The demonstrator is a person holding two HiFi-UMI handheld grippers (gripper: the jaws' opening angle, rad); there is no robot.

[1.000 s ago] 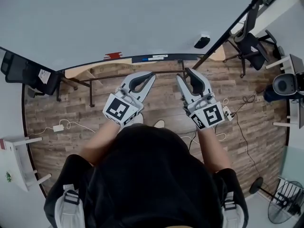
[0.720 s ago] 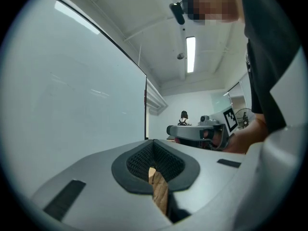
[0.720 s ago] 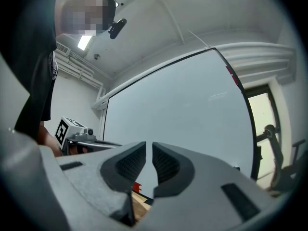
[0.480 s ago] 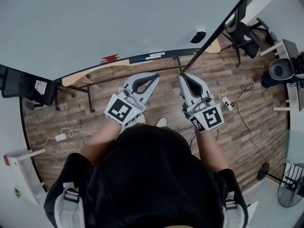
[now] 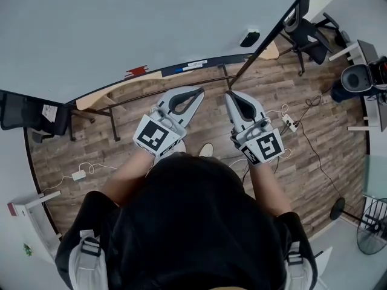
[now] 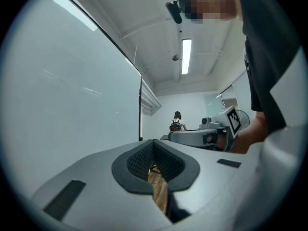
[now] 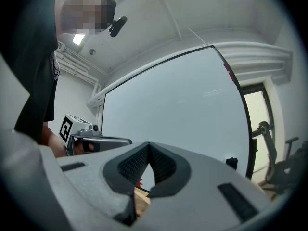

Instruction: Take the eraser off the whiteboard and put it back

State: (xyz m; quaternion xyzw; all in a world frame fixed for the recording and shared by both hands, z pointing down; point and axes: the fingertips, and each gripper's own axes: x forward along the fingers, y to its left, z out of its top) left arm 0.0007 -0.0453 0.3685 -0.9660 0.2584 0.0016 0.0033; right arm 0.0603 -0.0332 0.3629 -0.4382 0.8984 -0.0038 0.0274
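The whiteboard (image 5: 121, 23) fills the top of the head view. A small black eraser (image 5: 249, 38) sticks to it near its right edge, beyond and to the right of both grippers. In the right gripper view the eraser (image 7: 231, 163) shows as a dark block at the board's right side. My left gripper (image 5: 201, 90) is shut with nothing in it, its ribbed pads (image 6: 166, 162) meeting at the tip. My right gripper (image 5: 228, 93) is shut too and holds nothing. Both point level at the board, side by side, short of it.
The board's tray (image 5: 163, 74) carries a red marker (image 5: 138, 72) and a blue one (image 5: 181, 69). A black pole (image 5: 272, 38) slants past the eraser. Office chairs stand at left (image 5: 30, 113) and top right (image 5: 308, 38). A power strip (image 5: 290, 124) and cables lie on the wooden floor.
The right gripper's jaws have come together from partly open to shut. Both grippers stay roughly in place while the head view has shifted a little.
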